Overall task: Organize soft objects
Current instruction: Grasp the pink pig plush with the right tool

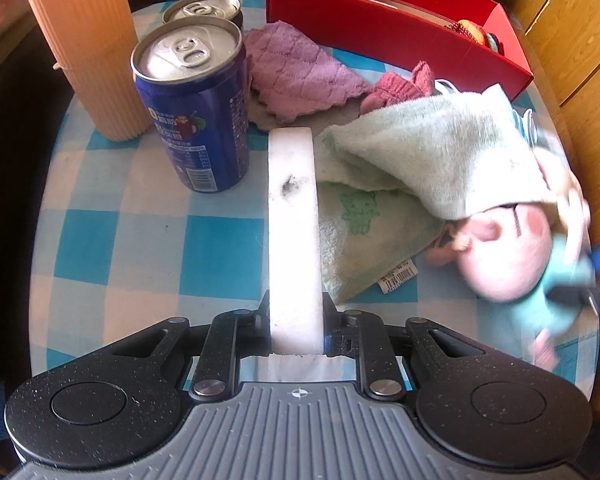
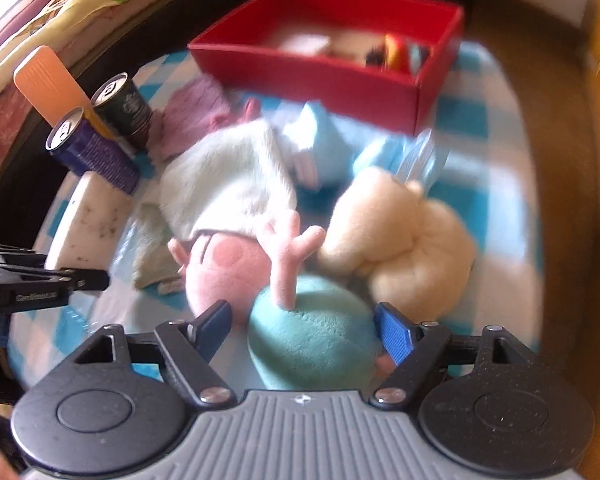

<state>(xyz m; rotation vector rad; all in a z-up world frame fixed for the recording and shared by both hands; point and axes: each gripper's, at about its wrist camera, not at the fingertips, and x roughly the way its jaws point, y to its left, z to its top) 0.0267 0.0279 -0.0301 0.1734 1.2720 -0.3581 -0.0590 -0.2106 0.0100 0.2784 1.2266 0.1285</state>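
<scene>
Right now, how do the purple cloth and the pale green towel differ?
The purple cloth lies flat and uncovered near the cans; the pale green towel is bunched up, draped over the pink toy's head. The cloth is quilted, the towel fluffy. Both lie outside the red box.

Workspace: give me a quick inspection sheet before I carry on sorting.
Surface: checked tablecloth, crowded.
Job's things: pig plush, head partly under the pale green towel; cream plush beside it; purple cloth; red box with a few items inside.
Clutter: blue can, second can, orange ribbed container.
Grippers: left gripper shut at the towel's edge, grip unclear; right gripper open astride the pig plush's teal body.
Cables: nothing seen.
Surroundings: wooden furniture past the table's edge.
</scene>
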